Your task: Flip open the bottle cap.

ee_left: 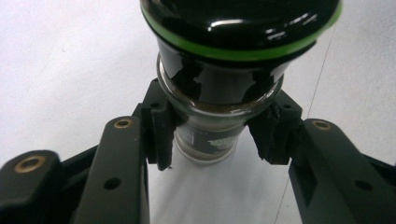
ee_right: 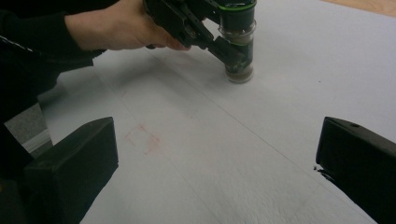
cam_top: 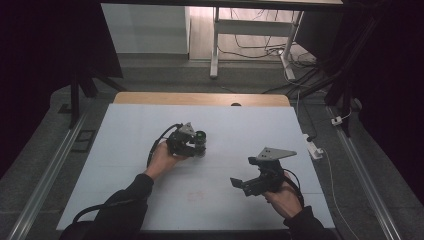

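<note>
Gripping: the left gripper (cam_top: 196,148) clamps a small glass jar (cam_top: 200,141) on the white table cover (cam_top: 125,150), left of the table's middle in the high view.
Left hand: the person's left hand (cam_top: 162,161) comes in from the lower left, its dark sleeve (cam_top: 125,205) behind it, and holds the gripper low over the cover.
Left jaws: in the left gripper view the two black pads (ee_left: 161,135) press on the jar's clear glass body from both sides, just under the shoulder; the jaws stand only as wide as the jar.
Jar: it stands upright, base on the cover, with a glossy black cap (ee_left: 243,23) ringed by a thin green band (ee_left: 233,52); dark contents and a label show through the glass.
Jar from the right: in the right gripper view the jar (ee_right: 238,44) stands at the top centre, touching the cover, with the left gripper (ee_right: 205,32) closed round its middle and the left hand (ee_right: 116,25) behind.
Cover: a faint reddish mark (cam_top: 196,196) lies near the person's edge, between the two arms.
Right gripper: the right gripper (cam_top: 239,185) hovers above the cover at the lower right, well apart from the jar, pointing left toward it.
Right jaws: spread wide, nothing between them; in the right gripper view the pads (ee_right: 70,163) sit at the two far edges with bare cover between.
Right hand: the right hand (cam_top: 286,197) grips the body from below, the grey three-cornered plate (cam_top: 274,153) on top.
</note>
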Available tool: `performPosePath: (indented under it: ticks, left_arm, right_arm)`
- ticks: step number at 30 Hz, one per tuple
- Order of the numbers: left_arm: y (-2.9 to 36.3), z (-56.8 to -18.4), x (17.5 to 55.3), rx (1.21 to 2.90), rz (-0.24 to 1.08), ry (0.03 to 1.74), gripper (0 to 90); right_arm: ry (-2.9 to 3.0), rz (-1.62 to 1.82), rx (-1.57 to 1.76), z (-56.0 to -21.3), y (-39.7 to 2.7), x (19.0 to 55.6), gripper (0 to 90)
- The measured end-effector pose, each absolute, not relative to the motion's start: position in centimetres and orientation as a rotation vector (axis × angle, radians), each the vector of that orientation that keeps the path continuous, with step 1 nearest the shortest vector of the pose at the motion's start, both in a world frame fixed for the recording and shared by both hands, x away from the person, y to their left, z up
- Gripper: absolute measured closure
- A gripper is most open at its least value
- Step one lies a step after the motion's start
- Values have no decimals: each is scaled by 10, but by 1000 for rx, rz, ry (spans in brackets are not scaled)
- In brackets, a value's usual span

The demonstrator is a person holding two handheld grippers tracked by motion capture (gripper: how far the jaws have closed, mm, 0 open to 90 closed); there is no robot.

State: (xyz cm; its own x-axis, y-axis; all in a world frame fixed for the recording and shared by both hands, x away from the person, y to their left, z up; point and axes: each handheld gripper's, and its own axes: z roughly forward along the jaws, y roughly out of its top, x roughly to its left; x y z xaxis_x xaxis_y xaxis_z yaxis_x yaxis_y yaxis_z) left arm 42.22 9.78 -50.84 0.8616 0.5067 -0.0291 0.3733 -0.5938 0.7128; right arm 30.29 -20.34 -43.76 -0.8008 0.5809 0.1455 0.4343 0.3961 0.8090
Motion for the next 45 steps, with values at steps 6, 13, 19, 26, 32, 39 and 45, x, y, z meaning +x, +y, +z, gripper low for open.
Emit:
performPosePath:
  ticks: [6, 13, 19, 26, 32, 39, 45]
  left_arm:
    - [98, -509, 422, 2271, 227, 638, 540]
    - [97, -509, 422, 2270, 227, 642, 540]
    - [97, -509, 421, 2272, 228, 642, 540]
    - [97, -509, 421, 2271, 228, 646, 540]
    - [97, -509, 421, 2271, 228, 647, 540]
    - [97, -509, 421, 2271, 228, 648, 540]
    - [97, -509, 421, 2271, 229, 651, 540]
  right_arm:
    - [2505, 1344, 897, -437, -192, 311, 0]
    - [2517, 1280, 864, -438, -173, 321, 0]
    - [2548, 1243, 852, -441, -158, 331, 0]
    - [2559, 1223, 866, -441, -147, 342, 0]
    - [2569, 1219, 847, -444, -136, 350, 0]
    - [2563, 1200, 836, -448, -123, 362, 0]
    - [2577, 1184, 835, -453, -114, 371, 0]
